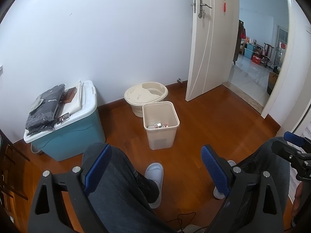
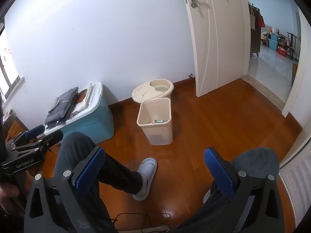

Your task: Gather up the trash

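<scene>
Both grippers sit low over the seated person's knees, and neither carries anything. The left gripper has its jaws spread wide and released, and the right gripper is released the same way, with only floor and a white slipper showing between the blue pads.

The waste bin stands on the wooden floor at about 12 o'clock from the left gripper and just left of 12 o'clock from the right one. It is uncovered and holds a few small cartons at the bottom, so some trash seems to be in already. No loose trash shows on the visible floor, so by this judgement the step in hand is either a pause between pickups or the end of the collecting. The next move calls for finding any remaining piece out of these views, closing the jaws on it, and carrying it over the open rim.

A round tub sits just behind the bin, and a blue storage box lies at about 10 o'clock with a dark packet on its lid.

The only clear writing is "GenRobot.AI" on the left gripper's body in the right wrist view. The print on the packet and cartons is too small to read.
</scene>
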Action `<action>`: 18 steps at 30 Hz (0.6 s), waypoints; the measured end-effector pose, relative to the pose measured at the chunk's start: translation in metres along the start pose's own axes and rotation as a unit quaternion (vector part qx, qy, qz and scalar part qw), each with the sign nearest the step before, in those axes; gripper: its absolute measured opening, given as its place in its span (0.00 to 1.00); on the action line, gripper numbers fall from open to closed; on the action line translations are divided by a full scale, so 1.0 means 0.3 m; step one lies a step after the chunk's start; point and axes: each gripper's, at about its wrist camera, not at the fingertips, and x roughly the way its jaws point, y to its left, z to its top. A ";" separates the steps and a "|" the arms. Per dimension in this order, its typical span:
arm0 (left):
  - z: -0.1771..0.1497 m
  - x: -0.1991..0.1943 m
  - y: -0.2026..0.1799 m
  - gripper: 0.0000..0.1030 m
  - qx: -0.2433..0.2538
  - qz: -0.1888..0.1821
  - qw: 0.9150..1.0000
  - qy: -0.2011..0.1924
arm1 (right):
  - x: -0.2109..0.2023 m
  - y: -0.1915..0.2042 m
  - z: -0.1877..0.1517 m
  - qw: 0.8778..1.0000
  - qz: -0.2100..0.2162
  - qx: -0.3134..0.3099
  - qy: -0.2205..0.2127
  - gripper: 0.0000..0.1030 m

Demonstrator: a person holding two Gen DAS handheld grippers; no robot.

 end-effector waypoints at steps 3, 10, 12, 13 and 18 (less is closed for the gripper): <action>0.003 0.004 0.001 0.91 0.001 -0.001 1.000 -0.001 | 0.003 -0.002 0.000 1.000 0.000 -0.002 0.000 1.00; 0.002 0.015 0.005 0.91 -0.004 0.005 1.000 0.003 | 0.014 -0.001 0.000 1.000 -0.001 -0.002 0.003 1.00; 0.006 0.014 0.008 0.91 -0.006 0.005 1.000 0.002 | 0.015 -0.003 0.000 1.000 -0.001 -0.001 0.003 1.00; 0.007 0.013 0.008 0.91 -0.006 0.004 1.000 0.000 | 0.015 -0.003 -0.001 1.000 -0.001 -0.002 0.003 1.00; 0.003 0.011 0.001 0.91 0.003 0.008 1.000 -0.003 | 0.016 -0.001 0.000 1.000 -0.001 -0.002 0.005 1.00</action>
